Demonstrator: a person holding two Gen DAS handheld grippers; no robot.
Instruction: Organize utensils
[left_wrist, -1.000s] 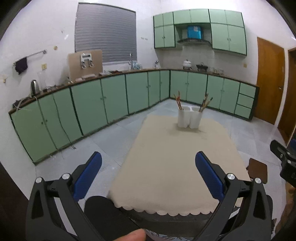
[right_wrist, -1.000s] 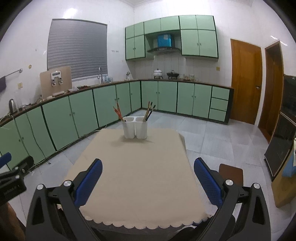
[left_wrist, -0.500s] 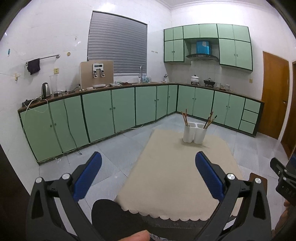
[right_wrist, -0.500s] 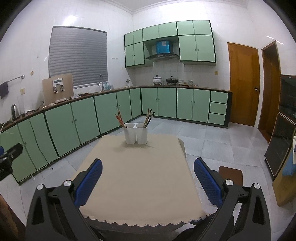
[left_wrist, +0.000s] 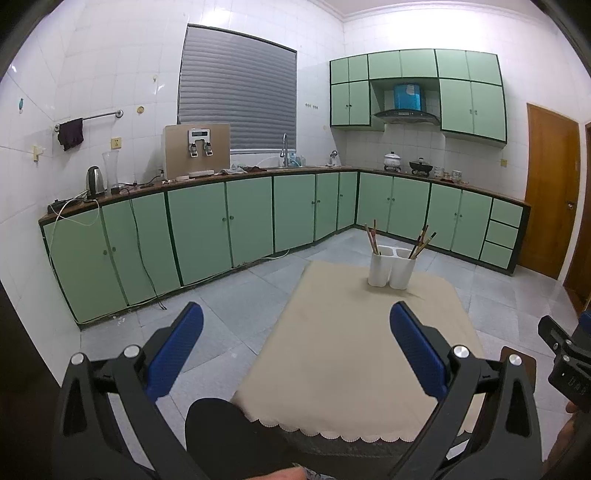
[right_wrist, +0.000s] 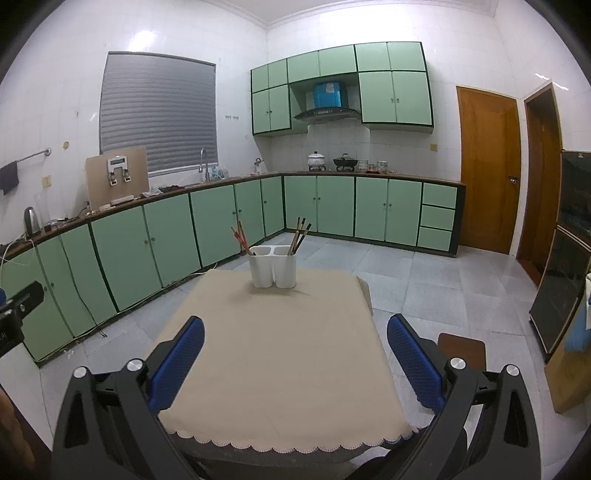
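A white two-compartment utensil holder (left_wrist: 391, 268) (right_wrist: 273, 266) stands at the far end of a table with a beige cloth (left_wrist: 362, 354) (right_wrist: 280, 350). Reddish chopsticks (left_wrist: 372, 236) (right_wrist: 241, 236) stand in its left compartment and darker ones (left_wrist: 423, 240) (right_wrist: 300, 230) in its right. My left gripper (left_wrist: 295, 332) is open and empty, held above the table's near left corner. My right gripper (right_wrist: 295, 334) is open and empty over the near end of the table.
Green cabinets (right_wrist: 166, 240) run along the left and back walls, with a kettle (left_wrist: 94, 181) and pots (right_wrist: 317, 161) on the counter. A brown stool (right_wrist: 463, 349) stands right of the table. A wooden door (right_wrist: 487, 170) is at the right. A dark stool (left_wrist: 229, 439) sits near the front.
Both grippers have risen and tilted up, so the table and holder sit lower in each view. Both stay open and empty.
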